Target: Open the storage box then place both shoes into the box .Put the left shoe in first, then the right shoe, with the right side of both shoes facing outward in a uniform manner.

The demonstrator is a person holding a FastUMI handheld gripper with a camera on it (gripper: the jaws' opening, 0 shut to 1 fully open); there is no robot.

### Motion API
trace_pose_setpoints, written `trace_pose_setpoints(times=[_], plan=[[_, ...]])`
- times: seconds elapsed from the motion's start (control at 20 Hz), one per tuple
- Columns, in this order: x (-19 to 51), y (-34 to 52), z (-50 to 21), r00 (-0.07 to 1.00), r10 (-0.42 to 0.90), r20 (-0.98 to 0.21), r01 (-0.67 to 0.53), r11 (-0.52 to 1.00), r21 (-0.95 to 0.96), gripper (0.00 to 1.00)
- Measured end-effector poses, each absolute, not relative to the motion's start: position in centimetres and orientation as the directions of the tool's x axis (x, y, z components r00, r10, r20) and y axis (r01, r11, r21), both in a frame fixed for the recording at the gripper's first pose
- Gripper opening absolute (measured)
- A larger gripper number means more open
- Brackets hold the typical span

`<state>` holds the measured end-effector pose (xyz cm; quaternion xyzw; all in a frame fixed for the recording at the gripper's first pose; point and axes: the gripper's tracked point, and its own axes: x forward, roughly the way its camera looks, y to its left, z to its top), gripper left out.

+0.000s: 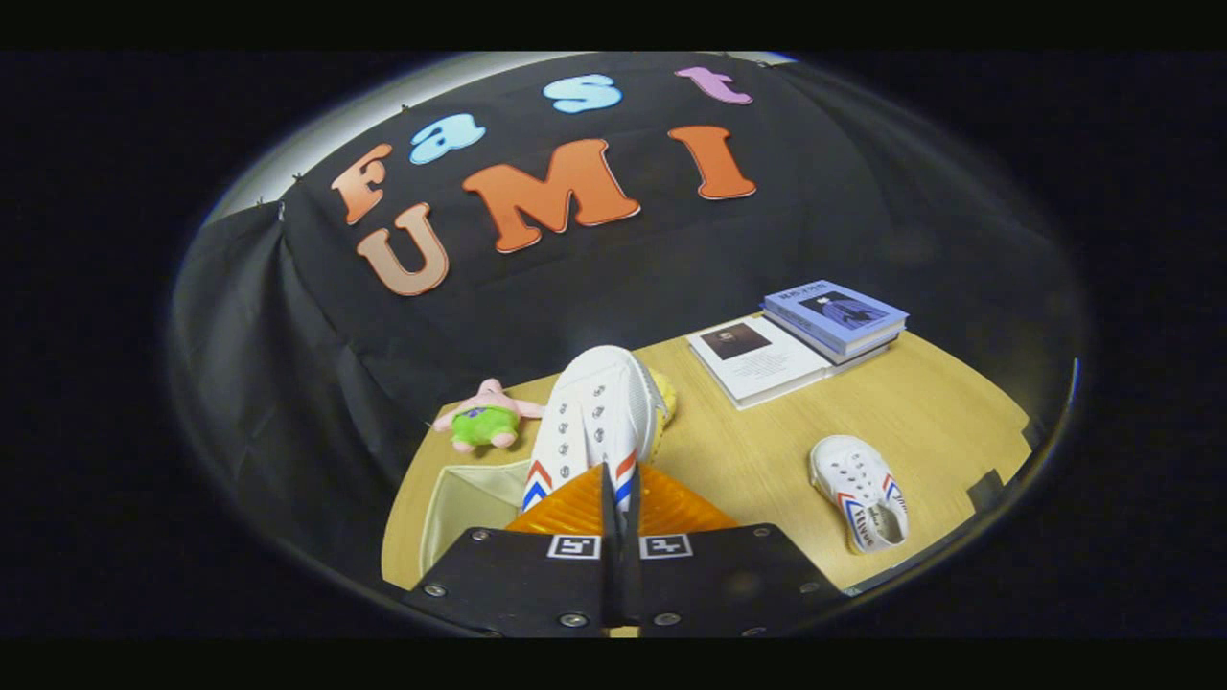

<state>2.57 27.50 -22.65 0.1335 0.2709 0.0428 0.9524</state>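
At the bottom centre of the frame, the tongs (618, 494) are closed tight on a white shoe (594, 417), held toe-up above an open storage box (467, 498) at lower left. A second white shoe (860, 491) lies on the wooden counter (767, 450) at lower right. Two books (800, 340) lie beyond it.

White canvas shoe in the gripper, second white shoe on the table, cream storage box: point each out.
White canvas shoe held by the gripper (594, 422), gripper view, on its laced upper.
Second white canvas shoe (860, 489), gripper view, on its laces.
Cream storage box (470, 498), gripper view, on its inner wall.
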Motion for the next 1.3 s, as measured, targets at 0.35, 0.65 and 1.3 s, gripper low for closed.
trace_pose_setpoints(times=[0.35,0.65,1.3], plan=[[2.3,34.9,-25.2,0.816,0.23,-0.531,-0.061,0.947,0.316,0.0],[0.4,39.9,-27.7,0.772,0.3,-0.561,-0.125,0.936,0.328,0.01],[-3.0,40.9,-30.7,0.71,0.295,-0.639,-0.129,0.947,0.293,0.03]])
